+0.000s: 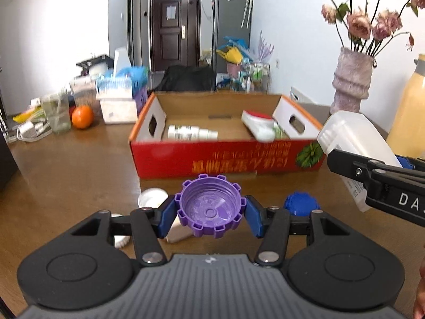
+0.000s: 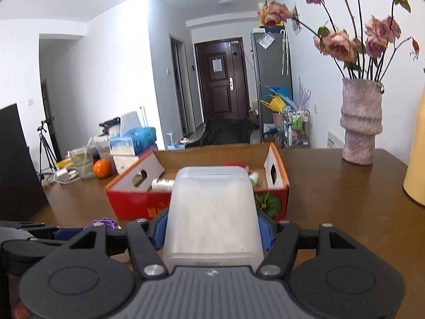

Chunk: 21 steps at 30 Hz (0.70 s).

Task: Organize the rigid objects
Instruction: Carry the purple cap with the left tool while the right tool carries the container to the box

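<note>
My left tool [image 1: 211,214] is clamped on the purple cap [image 1: 211,207], pads on its ribbed rim, open side up, held above the surface [image 1: 79,186] just short of the red box [image 1: 225,156]. Cap looks light and stiff, and the ribs should give good grip. My right tool [image 2: 212,231] is closed on the white plastic container [image 2: 212,212] by its flat sides; smooth walls, probably light, may slip or flex if squeezed. Blue cap [image 1: 301,203] and white cap [image 1: 152,198] lie on the surface near the box.
</note>
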Tool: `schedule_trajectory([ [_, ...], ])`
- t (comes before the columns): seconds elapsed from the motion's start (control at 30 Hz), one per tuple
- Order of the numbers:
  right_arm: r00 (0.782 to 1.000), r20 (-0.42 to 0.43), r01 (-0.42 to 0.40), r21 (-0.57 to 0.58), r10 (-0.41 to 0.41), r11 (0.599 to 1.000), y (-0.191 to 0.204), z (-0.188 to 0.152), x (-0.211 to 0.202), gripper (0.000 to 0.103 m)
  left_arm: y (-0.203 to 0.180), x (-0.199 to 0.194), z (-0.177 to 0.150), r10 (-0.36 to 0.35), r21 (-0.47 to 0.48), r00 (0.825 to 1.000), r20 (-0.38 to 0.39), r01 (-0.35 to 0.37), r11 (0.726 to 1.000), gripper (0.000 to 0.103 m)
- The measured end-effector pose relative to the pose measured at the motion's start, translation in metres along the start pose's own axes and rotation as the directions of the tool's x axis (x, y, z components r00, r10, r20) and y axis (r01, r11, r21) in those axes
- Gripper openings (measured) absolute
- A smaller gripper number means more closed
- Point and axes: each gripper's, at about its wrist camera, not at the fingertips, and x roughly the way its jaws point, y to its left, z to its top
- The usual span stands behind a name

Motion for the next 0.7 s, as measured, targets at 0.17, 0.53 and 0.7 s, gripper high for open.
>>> schedule_trajectory([
  [0.17, 0.999, 0.035, 0.008, -0.017, -0.007, 1.0, 0.002, 0.021, -0.001, 0.064, -0.001, -0.004, 0.021, 0.009, -0.004, 0.999, 0.031, -0.008, 1.0, 0.056],
  [0.53, 0.998, 0.066, 0.014, -0.007, -0.014, 1.0, 0.001, 0.057, 0.01, 0.064, 0.001, 0.003, 0.068, 0.024, -0.022, 0.997, 0.079, -0.022, 1.0, 0.056],
  [0.7, 0.998, 0.066, 0.017, 0.005, -0.017, 1.0, 0.0, 0.071, 0.023, 0.064, 0.003, 0.016, 0.087, 0.033, -0.032, 0.996, 0.078, -0.031, 0.999, 0.056],
])
